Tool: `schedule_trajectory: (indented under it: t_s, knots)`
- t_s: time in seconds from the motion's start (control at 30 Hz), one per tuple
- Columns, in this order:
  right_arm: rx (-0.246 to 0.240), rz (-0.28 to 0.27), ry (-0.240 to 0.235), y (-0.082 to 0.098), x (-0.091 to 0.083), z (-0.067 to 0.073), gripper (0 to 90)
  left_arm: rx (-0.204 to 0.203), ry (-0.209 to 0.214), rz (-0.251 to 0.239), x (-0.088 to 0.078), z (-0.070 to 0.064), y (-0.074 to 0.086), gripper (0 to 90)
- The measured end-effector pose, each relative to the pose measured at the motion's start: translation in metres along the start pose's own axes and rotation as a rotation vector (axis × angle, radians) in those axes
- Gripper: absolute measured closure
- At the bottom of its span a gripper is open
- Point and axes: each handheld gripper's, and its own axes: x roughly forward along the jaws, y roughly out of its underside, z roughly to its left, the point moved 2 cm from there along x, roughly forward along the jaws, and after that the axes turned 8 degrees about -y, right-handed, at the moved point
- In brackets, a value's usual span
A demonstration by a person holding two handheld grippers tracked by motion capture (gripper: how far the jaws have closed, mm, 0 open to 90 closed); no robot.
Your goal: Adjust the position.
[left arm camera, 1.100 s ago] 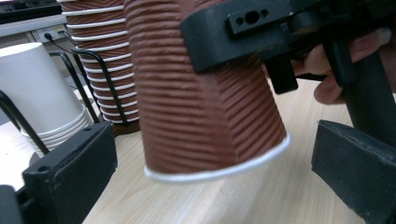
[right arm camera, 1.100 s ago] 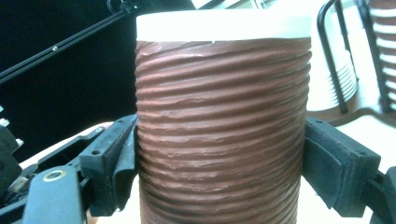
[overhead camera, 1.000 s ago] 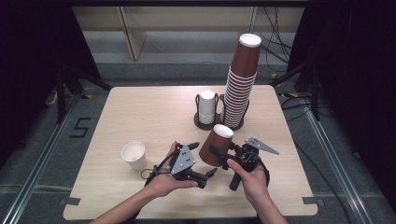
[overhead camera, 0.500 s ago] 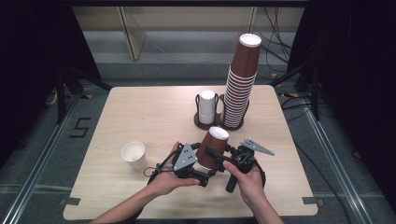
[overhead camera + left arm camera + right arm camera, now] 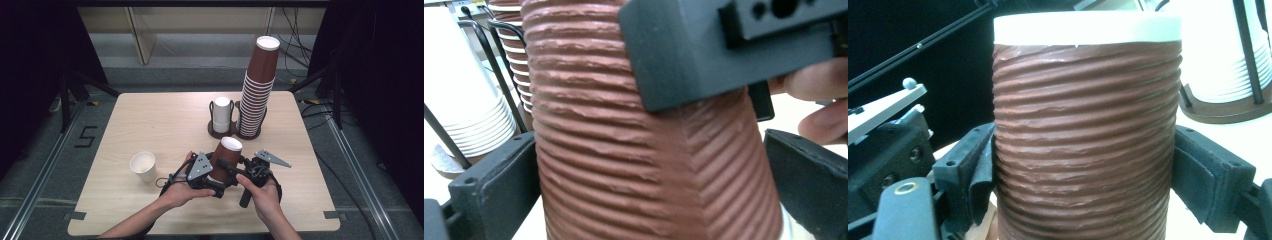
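A brown ribbed paper cup (image 5: pixel 221 162) stands upside down, white base up, just above the table's front middle. My right gripper (image 5: pixel 226 167) is shut on it; in the right gripper view both pads (image 5: pixel 1200 175) press the cup (image 5: pixel 1083 130) at its sides. My left gripper (image 5: pixel 218 176) comes in from the left with its jaws open around the cup's lower part. In the left gripper view the cup (image 5: pixel 634 150) sits between the jaws of the left gripper (image 5: pixel 649 200), close to both, with a narrow gap at the right one. The right gripper's jaw crosses the cup higher up.
A white paper cup (image 5: pixel 143 166) stands upright on the wooden table (image 5: pixel 150 120) at the front left. At the back middle a dark holder carries a short stack of white cups (image 5: pixel 222 115) and a tall stack of brown cups (image 5: pixel 257 90). Dark floor surrounds the table.
The right gripper has carried the brown cup a little to the left and turned it from tilted to upright. The cup now sits between the left gripper's jaws.
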Motion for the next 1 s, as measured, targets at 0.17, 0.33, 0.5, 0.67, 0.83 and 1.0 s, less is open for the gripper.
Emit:
schedule_trajectory:
  t_s: [0.17, 0.33, 0.5, 0.67, 0.83, 1.0]
  knots:
    - [-0.001, 0.010, 0.007, -0.0001, -0.0001, 0.0027, 18.5, -0.004, -0.011, -0.012, -0.0006, 0.0002, -0.0014, 4.7]
    - [-0.001, 0.004, -0.011, -0.0012, -0.0003, 0.0022, 16.6, 0.013, -0.017, -0.011, -0.0025, 0.0002, -0.0023, 8.0]
    - [-0.001, 0.003, -0.016, -0.0014, 0.0003, 0.0023, 14.8, 0.029, -0.021, -0.009, -0.0042, 0.0006, -0.0025, 10.7]
    - [-0.003, 0.011, -0.006, -0.0023, 0.0005, 0.0027, 13.3, 0.036, -0.020, -0.009, -0.0048, 0.0013, -0.0023, 12.4]
    - [-0.011, 0.013, -0.007, -0.0023, 0.0013, 0.0027, 10.1, 0.036, -0.014, -0.012, -0.0053, 0.0006, -0.0026, 12.7]
    - [-0.014, 0.020, 0.000, -0.0027, -0.0001, 0.0018, 6.4, 0.055, -0.012, -0.009, -0.0060, 0.0008, -0.0025, 12.7]
